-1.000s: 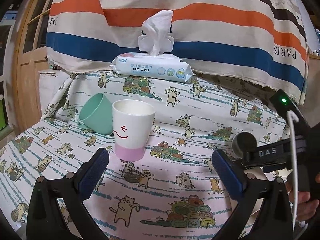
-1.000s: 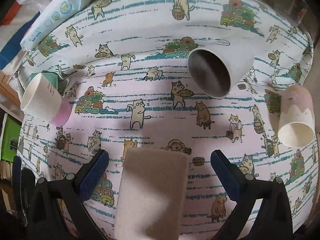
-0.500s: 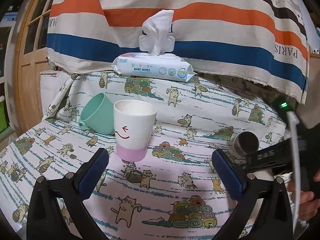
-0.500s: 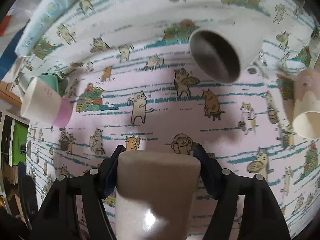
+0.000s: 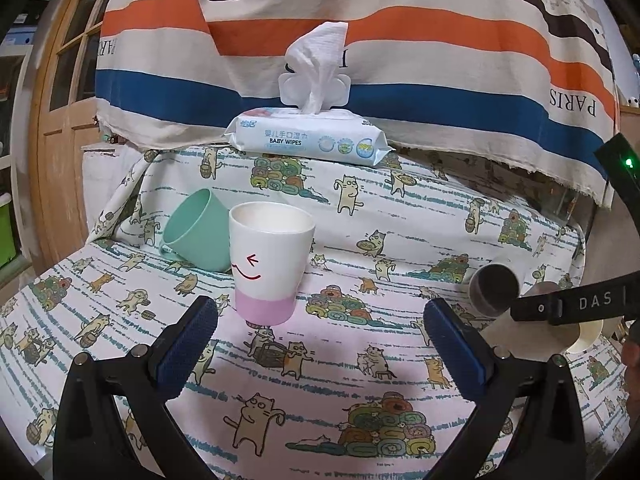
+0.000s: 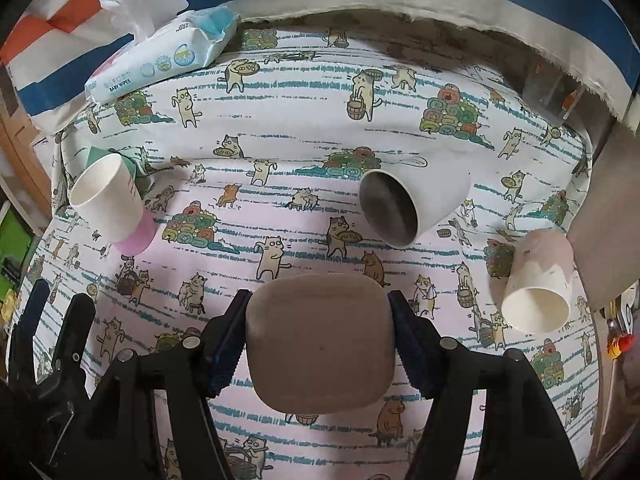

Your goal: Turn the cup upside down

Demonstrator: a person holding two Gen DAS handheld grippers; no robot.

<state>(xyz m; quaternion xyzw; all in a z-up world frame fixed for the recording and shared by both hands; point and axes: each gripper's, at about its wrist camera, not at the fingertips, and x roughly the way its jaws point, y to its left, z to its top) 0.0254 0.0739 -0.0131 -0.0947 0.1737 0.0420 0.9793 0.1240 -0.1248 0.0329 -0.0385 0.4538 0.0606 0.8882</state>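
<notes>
Right tongs (image 6: 318, 340) clenched on a taupe cup (image 6: 320, 340), base facing the camera; left tongs (image 5: 320, 344) released, near an upright smiley cup (image 5: 270, 260)

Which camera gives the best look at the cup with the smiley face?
The left wrist view: the smiley cup stands upright, facing the camera, its red smile and pink base clear. The right wrist view shows that cup small near the left edge, from the back, with no smile visible.
</notes>
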